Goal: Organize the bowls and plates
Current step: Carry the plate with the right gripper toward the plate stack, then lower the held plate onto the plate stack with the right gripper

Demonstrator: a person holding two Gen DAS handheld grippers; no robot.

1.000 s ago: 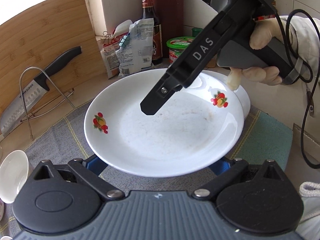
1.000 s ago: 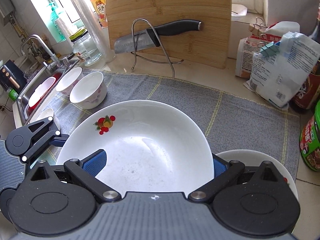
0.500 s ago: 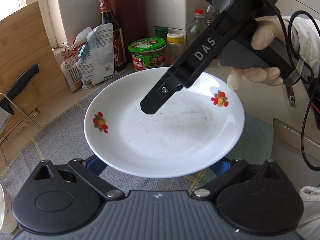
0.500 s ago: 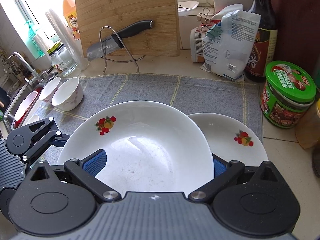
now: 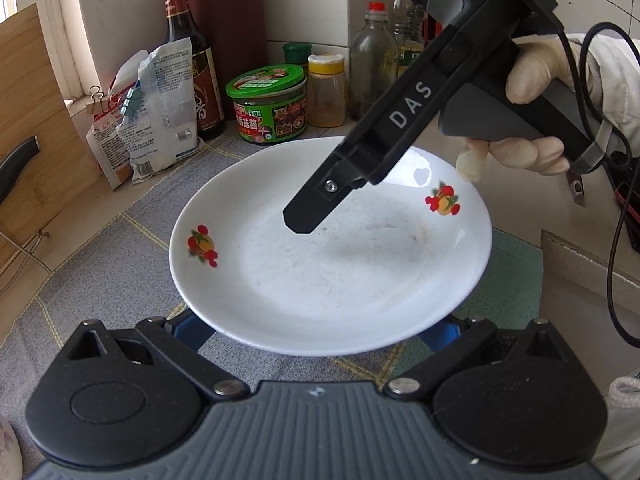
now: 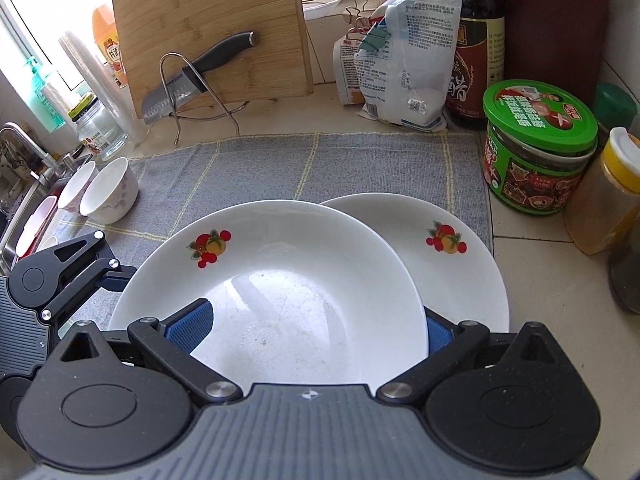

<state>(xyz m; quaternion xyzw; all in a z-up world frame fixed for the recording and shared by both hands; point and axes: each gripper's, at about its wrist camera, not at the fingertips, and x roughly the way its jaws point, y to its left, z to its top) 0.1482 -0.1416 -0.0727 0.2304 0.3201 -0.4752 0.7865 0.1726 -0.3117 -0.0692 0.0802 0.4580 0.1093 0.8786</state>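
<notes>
A white plate with fruit prints (image 5: 332, 264) (image 6: 276, 284) is held between both grippers. My left gripper (image 5: 320, 330) grips its near rim, with most of the blue pads hidden under it. My right gripper (image 6: 312, 330) grips the opposite rim; one finger (image 5: 308, 216) reaches over the plate in the left wrist view. A second matching plate (image 6: 460, 256) lies on the grey cloth just beyond and right of the held one, partly under it. Two white bowls (image 6: 108, 192) stand at the cloth's left edge.
A green-lidded jar (image 6: 536, 148), yellow-capped jar (image 6: 608, 196), sauce bottle (image 6: 476, 40) and clipped bags (image 6: 404, 60) crowd the back right. A cutting board (image 6: 212, 36) with a knife on a wire stand (image 6: 192, 84) is behind. A sink (image 6: 28, 216) lies left.
Both grippers carried the plate to the right along the counter. The second plate and the jars came into view; the cutting board and bowls slid left.
</notes>
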